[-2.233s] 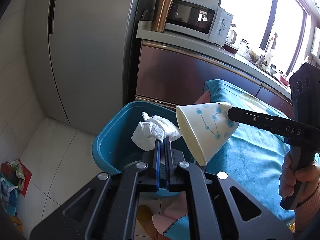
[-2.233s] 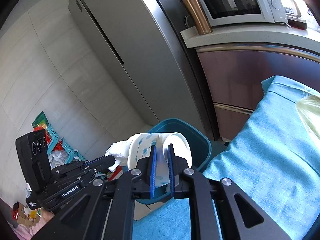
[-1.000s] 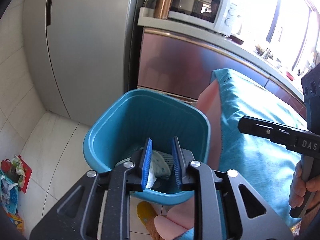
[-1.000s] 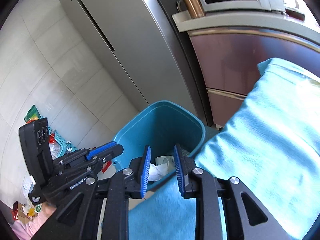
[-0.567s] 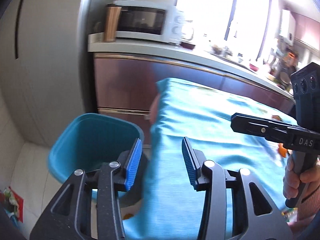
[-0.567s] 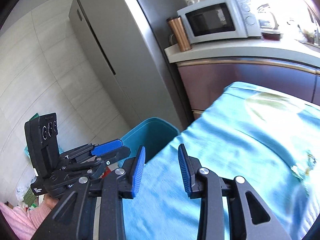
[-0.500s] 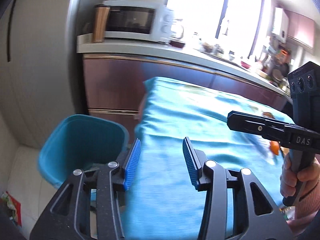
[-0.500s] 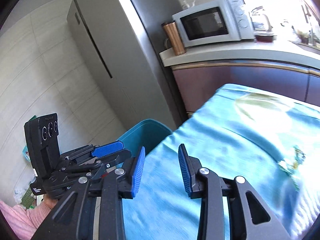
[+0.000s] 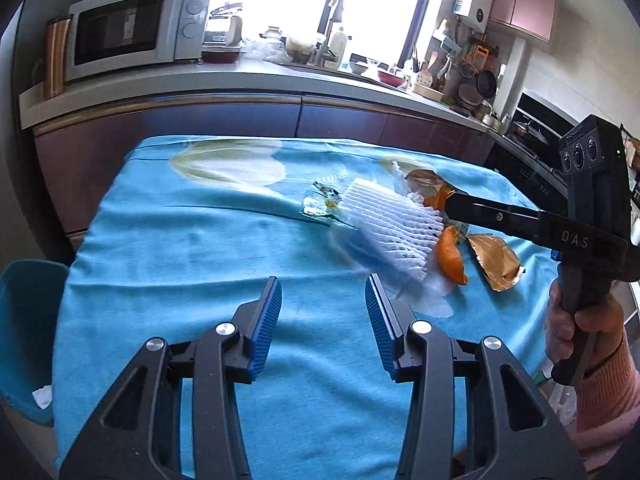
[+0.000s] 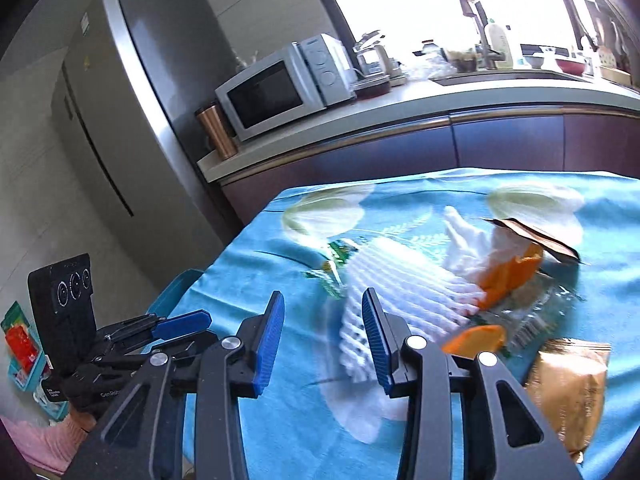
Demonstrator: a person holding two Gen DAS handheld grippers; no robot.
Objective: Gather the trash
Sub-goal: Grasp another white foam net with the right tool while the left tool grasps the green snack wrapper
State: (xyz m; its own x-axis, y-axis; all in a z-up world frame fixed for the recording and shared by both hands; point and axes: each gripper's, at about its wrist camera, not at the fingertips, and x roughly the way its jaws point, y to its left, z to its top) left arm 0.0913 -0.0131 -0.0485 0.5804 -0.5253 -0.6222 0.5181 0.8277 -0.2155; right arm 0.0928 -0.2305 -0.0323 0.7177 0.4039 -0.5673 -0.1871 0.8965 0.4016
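Blue-padded left gripper point(image 9: 323, 314) is parted and empty, tilted down over the tablecloth point(image 9: 180, 248), its bin point(image 9: 24, 320) just left. The right gripper point(image 10: 323, 334), jaws opening on nothing, angles toward the foam net point(image 10: 396, 284), peel point(image 10: 508, 272) and wrappers point(image 10: 568, 392) ahead-right, likely lining up the next pickup.

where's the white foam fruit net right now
The white foam net lies on the blue tablecloth, right of centre in the left wrist view, beside the orange peel and a clear wrapper, ahead of both tools.
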